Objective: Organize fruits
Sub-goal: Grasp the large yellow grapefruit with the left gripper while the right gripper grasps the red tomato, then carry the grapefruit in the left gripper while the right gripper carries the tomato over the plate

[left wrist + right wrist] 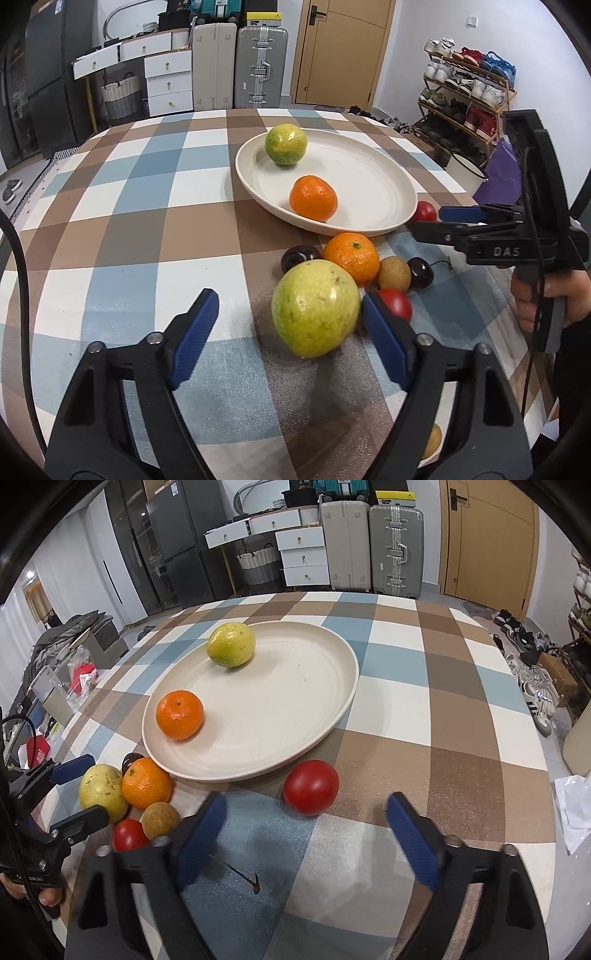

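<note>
A cream plate holds a green-yellow citrus and an orange. In front of it lie a second orange, a large yellow-green guava, a dark plum, a brown longan, a cherry and a small red tomato. My left gripper is open around the guava; its right pad is close to the fruit, the left pad stands apart. My right gripper is open, with a bigger red tomato just beyond its tips.
The table wears a checked blue, brown and white cloth. A small twig lies on it under my right gripper. A person's hand holds the right gripper's handle. Suitcases, drawers and a shoe rack stand beyond the table.
</note>
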The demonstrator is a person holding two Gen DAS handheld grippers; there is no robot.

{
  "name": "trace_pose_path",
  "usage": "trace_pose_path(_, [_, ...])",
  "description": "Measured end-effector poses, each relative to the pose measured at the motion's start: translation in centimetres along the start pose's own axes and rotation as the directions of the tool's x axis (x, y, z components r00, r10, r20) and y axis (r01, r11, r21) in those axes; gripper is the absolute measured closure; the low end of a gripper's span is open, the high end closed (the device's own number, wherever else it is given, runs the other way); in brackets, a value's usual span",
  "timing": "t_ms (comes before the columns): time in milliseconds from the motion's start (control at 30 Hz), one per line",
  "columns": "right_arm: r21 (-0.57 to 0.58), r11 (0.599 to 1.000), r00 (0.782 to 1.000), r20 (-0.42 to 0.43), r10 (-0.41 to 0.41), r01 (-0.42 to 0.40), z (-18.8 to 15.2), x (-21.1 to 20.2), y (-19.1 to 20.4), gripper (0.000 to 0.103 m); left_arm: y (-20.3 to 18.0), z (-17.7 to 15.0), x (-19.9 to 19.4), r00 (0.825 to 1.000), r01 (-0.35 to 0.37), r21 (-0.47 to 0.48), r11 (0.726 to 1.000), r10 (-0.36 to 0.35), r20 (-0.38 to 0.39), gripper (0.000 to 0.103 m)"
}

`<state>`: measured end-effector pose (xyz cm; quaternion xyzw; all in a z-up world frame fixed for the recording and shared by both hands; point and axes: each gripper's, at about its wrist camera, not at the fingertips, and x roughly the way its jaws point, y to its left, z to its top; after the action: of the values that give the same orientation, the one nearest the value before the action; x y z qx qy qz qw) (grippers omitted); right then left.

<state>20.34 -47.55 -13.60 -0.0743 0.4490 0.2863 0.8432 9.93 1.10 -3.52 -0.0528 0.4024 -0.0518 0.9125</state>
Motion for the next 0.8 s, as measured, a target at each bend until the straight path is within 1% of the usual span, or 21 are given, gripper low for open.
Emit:
trace_pose_path(100, [-0.004, 1.0, 1.0, 0.001, -0.006, 0.006, 0.0, 0.1, -0.1, 0.025, -0.2, -0.1, -0.1, 1.0, 0.023, 0.01, 1.0, -0.023, 0.001, 0.04])
trace_pose_path(167, [-0.001, 1.0, 1.0, 0.003, -0.005, 0.005, 0.1, 0.1, -0.2, 0.026, -0.5, -0.1, -0.1, 0.999, 0.048, 0.019, 0.999, -0.048, -0.001, 0.055])
trace_pose_path(200, [0.0, 1.0, 1.0, 0.004, -0.006, 0.006, 0.1, 0.2, -0.3, 0.026, -0.7, -0.2, -0.1, 0.999, 0.053, 0.023, 0.998, -0.053, 0.0, 0.056])
trace_pose_path(400, [-0.003, 1.0, 1.0, -0.001, 0.0, 0.0, 0.5, 0.5, -0.4, 0.034, -0.8, -0.2, -0.3, 0.999, 0.049, 0.024, 0.999, -0.049, 0.005, 0.056])
trace_pose_path(567, [-0.023, 1.0, 1.0, -0.001, -0.004, 0.004, 0.5, 0.7, -0.3, 0.037, -0.6, -0.1, -0.7, 0.999, 0.036, 0.01, 0.999, -0.037, 0.021, 0.056])
trace_pose_path(633, [-0.024, 1.0, 1.0, 0.0, -0.001, 0.001, 0.5, 0.7, -0.3, 0.042, -0.4, 0.0, -0.9, 0.999, 0.028, 0.005, 1.0, -0.028, 0.026, 0.056])
trace_pose_path(700, [-0.031, 1.0, 1.0, -0.001, 0.0, 0.0, 0.6, 0.6, -0.3, 0.052, -0.3, 0.2, -1.0, 0.999, 0.024, 0.001, 1.0, -0.024, 0.029, 0.056])
trace_pose_path(733, [-0.031, 1.0, 1.0, -0.003, 0.001, -0.001, 0.6, 0.6, -0.3, 0.056, -0.3, 0.1, -1.1, 0.999, 0.021, 0.001, 1.0, -0.021, 0.03, 0.056])
trace_pose_path(800, [-0.037, 0.999, 1.0, -0.006, 0.011, -0.011, 0.7, 0.6, -0.3, 0.069, -0.2, 0.2, -1.3, 0.999, 0.016, -0.001, 1.0, -0.016, 0.032, 0.056])
